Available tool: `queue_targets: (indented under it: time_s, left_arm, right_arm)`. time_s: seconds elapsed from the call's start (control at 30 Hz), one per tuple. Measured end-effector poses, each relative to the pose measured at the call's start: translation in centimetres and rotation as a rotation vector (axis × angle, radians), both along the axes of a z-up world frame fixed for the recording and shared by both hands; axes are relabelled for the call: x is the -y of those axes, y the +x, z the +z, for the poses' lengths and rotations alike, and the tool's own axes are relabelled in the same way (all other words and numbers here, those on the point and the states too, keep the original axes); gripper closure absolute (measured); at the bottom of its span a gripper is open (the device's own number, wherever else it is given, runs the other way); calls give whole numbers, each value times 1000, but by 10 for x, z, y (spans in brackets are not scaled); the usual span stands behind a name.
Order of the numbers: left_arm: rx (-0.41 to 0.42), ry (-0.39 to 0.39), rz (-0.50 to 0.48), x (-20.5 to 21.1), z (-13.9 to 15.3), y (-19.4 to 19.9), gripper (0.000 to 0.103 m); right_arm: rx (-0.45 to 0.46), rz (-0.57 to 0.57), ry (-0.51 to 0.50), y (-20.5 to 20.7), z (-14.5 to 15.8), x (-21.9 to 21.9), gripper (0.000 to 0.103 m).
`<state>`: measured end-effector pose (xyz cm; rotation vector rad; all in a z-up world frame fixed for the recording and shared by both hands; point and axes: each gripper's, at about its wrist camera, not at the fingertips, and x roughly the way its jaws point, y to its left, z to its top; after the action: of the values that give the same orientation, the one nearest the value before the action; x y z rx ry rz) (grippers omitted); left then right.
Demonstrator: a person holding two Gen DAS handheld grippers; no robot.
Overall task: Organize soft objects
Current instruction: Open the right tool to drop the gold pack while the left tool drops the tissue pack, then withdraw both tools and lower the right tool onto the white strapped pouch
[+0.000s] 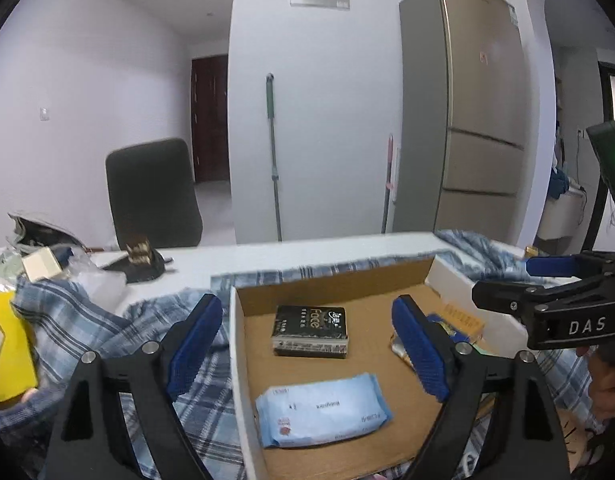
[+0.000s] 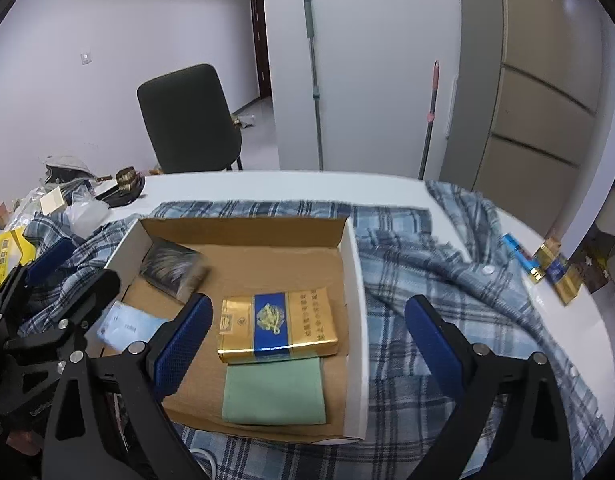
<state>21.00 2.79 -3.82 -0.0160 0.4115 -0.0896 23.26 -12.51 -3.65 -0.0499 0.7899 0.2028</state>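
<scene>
1. Spread wide over the cardboard box (image 2: pixel 353 280), holding nothing: right gripper (image 2: pixel 307 344).
2. Likewise wide and empty: left gripper (image 1: pixel 307 344).
3. Lying flat in the box, long axis crosswise: gold pack (image 2: pixel 277 326), wipes pack (image 1: pixel 321 410).

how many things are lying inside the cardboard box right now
4: black tissue pack at the back left, blue wipes pack front left, gold carton on the right, green cloth under its near end.
</scene>
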Motion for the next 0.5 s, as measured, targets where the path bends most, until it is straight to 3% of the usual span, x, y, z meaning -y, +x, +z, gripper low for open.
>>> queue_targets:
  time_s: [0.27,0.5]
  left_arm:
    - [148,4,-1,0,68,-52,14]
    - [245,-28,11,3,99,-112,14]
  right_arm:
    - [129,11,34,-28,54,6,6]
    - [219,60,22,-72,93,11,6]
